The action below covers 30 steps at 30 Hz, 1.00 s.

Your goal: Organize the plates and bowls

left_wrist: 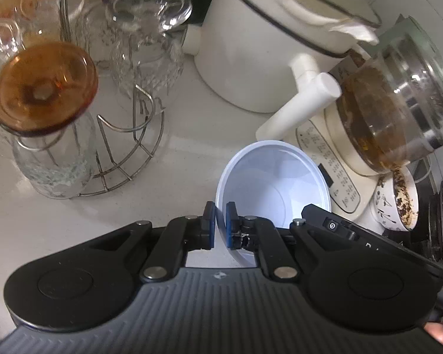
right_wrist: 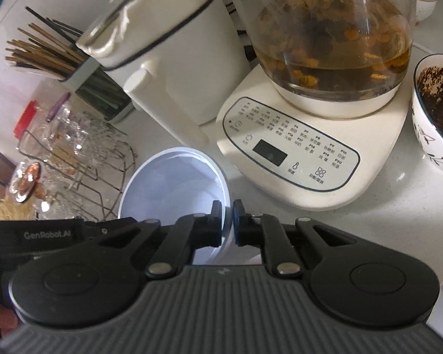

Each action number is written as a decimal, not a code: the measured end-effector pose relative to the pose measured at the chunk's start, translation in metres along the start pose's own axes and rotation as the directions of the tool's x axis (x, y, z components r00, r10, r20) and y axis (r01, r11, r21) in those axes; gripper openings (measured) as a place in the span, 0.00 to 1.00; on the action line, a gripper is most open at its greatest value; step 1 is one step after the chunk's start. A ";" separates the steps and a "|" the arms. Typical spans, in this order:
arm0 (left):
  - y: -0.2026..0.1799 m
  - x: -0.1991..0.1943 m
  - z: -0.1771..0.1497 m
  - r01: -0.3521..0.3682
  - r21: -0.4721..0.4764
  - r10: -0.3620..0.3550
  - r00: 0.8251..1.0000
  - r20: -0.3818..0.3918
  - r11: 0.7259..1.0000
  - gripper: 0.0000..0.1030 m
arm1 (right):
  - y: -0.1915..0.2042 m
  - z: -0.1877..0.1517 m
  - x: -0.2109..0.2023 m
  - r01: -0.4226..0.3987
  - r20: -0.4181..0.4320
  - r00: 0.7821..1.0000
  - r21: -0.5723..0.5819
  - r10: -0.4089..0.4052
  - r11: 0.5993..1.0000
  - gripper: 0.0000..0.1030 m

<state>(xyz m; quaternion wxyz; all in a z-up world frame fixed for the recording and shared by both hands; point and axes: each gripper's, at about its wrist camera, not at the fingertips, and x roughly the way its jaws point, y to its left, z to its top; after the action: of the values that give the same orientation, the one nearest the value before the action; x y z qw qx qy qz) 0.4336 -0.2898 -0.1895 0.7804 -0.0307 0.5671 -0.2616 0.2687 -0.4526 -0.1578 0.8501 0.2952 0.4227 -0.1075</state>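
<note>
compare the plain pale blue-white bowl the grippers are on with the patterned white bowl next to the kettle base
The plain pale blue-white bowl is empty and clean inside; the patterned white bowl is coated with dark brown residue. The plain bowl has no decoration; the patterned one carries dark painted marks outside. The left gripper and right gripper each pinch the plain bowl's rim; nothing grips the patterned one. Both are round and open-topped.

A pale speckled counter (left_wrist: pixel 192 135) is seen carrying a wire glass rack (left_wrist: pixel 127 159), a white pot (left_wrist: pixel 265 44), a cream kettle base (right_wrist: pixel 310 147) with its glass kettle (right_wrist: pixel 333 35), a patterned bowl (right_wrist: pixel 437 118) and a chopstick holder (right_wrist: pixel 103 91).
</note>
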 end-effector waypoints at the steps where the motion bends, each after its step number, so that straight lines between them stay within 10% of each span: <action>1: -0.001 -0.004 0.000 0.002 0.000 -0.002 1.000 0.005 1.000 0.08 | 0.001 -0.001 -0.003 -0.005 0.005 1.000 0.000 0.005 1.000 0.10; 30: 0.016 -0.119 -0.040 0.010 -0.067 -0.002 0.993 0.117 0.998 0.08 | 0.051 -0.020 -0.074 -0.115 -0.004 0.993 -0.046 0.115 0.992 0.11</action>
<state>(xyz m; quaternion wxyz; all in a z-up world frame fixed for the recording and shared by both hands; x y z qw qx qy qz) 0.3772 -0.2132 -0.1056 0.8099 -0.0741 0.5290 -0.2423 0.2316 -0.4046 -0.0887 0.8611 0.2995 0.4079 -0.0484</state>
